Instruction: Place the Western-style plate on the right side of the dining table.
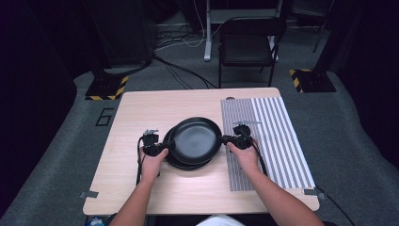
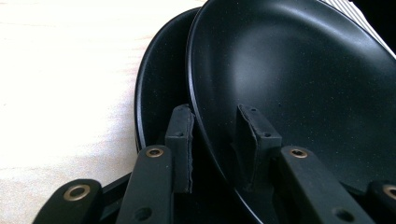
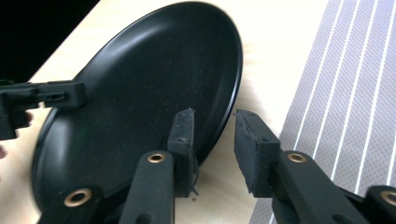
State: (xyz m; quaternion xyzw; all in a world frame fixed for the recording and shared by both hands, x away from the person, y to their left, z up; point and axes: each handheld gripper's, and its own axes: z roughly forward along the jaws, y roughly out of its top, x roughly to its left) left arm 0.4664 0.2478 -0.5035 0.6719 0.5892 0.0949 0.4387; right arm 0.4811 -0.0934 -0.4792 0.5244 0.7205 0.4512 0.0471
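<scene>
Two black plates lie stacked at the middle of the wooden table (image 1: 141, 183). The upper plate (image 1: 195, 140) (image 2: 303, 70) (image 3: 140, 93) sits shifted up and to the right over the lower plate (image 1: 183, 165) (image 2: 159, 84). My left gripper (image 1: 167, 147) (image 2: 215, 109) straddles the upper plate's left rim, one finger under it and one over it, with a dark gap at the outer pad. My right gripper (image 1: 226, 139) (image 3: 215, 113) straddles the right rim. One of its pads lies over the plate's inside, and bare wood shows between the rim and the other pad.
A grey striped mat (image 1: 268, 141) (image 3: 350, 93) covers the table's right part, just beside the plates. Beyond the far edge stand a black folding chair (image 1: 247, 42) and two black bases with yellow-black tape (image 1: 107, 87), with cables on the floor.
</scene>
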